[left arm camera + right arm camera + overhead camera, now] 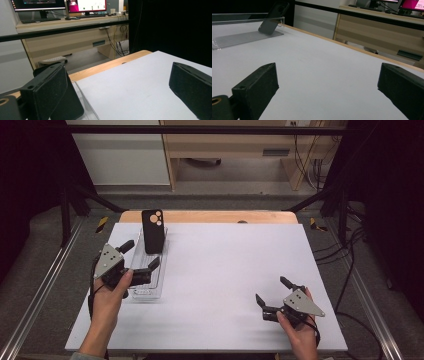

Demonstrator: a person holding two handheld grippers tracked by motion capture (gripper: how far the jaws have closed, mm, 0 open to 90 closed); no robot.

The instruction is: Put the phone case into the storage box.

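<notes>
Patience helps here: my left hand-held gripper [141,256] hangs released over the clear plastic tray [159,292]; the black phone case [153,231] leans just ahead, so I'd straddle it squarely before clenching.

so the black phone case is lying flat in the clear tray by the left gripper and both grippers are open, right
Not quite: the black phone case isn't lying flat, it stands tilted, leaning against the far end wall of the clear tray. The high view shows this, and the right gripper view does too. The rest holds: the tray is by the left gripper, and both it and the right gripper are open.
</notes>
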